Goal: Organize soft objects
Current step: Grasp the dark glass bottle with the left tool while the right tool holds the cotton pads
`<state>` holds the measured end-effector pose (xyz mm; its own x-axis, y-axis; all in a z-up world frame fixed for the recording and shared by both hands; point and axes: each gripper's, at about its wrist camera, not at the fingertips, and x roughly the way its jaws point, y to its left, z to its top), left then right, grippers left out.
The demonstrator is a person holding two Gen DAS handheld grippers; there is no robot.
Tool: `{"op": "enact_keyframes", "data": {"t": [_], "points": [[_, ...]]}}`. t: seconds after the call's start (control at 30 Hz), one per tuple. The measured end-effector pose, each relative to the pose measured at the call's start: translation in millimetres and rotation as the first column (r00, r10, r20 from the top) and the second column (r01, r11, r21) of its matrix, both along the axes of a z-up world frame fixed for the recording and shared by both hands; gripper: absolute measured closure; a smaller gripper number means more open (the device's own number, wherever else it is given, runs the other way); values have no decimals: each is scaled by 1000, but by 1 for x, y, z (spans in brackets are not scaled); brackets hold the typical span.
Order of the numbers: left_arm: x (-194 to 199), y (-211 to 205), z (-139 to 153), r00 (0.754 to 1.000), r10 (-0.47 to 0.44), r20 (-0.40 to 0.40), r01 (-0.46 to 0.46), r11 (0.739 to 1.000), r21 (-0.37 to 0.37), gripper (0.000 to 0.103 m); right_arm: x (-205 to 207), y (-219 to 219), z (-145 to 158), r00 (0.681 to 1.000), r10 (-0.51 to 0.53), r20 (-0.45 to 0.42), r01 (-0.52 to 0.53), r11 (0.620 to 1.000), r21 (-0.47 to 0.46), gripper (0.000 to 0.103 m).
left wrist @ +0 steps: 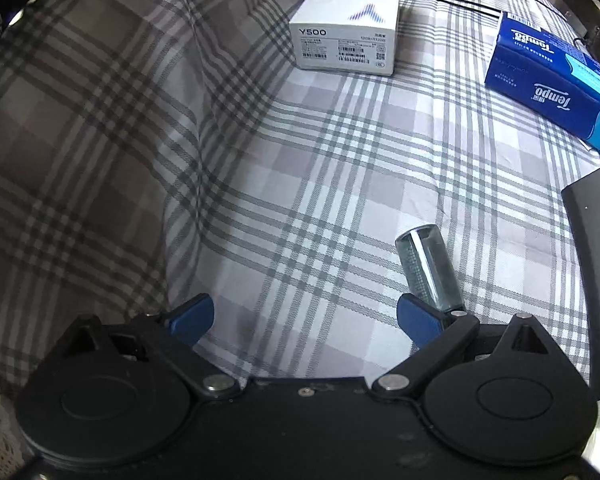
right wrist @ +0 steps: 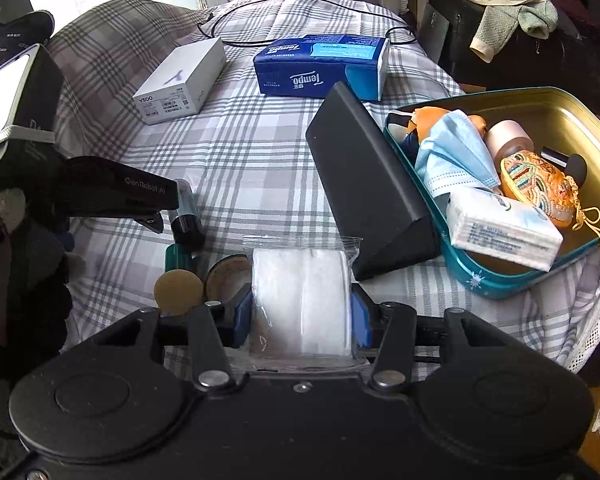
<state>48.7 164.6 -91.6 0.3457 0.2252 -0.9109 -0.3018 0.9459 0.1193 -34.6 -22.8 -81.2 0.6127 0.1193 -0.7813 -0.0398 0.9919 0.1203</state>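
Note:
A clear zip bag of white cotton pads [right wrist: 300, 300] sits between the blue pads of my right gripper [right wrist: 302, 314], which is shut on it, low over the plaid cloth [right wrist: 240, 160]. To the right stands a teal tin [right wrist: 488, 280] holding a blue face mask [right wrist: 452, 156], a white tissue pack [right wrist: 500, 228] and an embroidered pouch [right wrist: 536, 184]. My left gripper [left wrist: 304, 320] is open over the cloth with nothing between its fingers. A clear bottle [left wrist: 428, 268] lies just beyond its right finger.
A white Y500 box [left wrist: 344, 28] and a blue Tempo tissue pack [left wrist: 552, 80] lie farther back. A black case [right wrist: 364, 184] leans against the tin. A dark-capped bottle [right wrist: 186, 216] and round wooden lids [right wrist: 178, 290] sit left of the bag. A black cable [right wrist: 300, 0] crosses the far end.

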Motion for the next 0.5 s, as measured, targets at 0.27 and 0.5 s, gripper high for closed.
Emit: {"op": "enact_keyframes", "data": {"t": [0.27, 0.5], "points": [[0, -20, -18, 995, -100, -12, 100, 995, -31, 5, -2, -1, 0, 1000, -1, 2, 1, 1000, 8, 54], [11, -36, -19, 985, -171, 25, 172, 984, -46, 5, -3, -1, 2, 1000, 0, 5, 0, 1000, 18, 54]]}}
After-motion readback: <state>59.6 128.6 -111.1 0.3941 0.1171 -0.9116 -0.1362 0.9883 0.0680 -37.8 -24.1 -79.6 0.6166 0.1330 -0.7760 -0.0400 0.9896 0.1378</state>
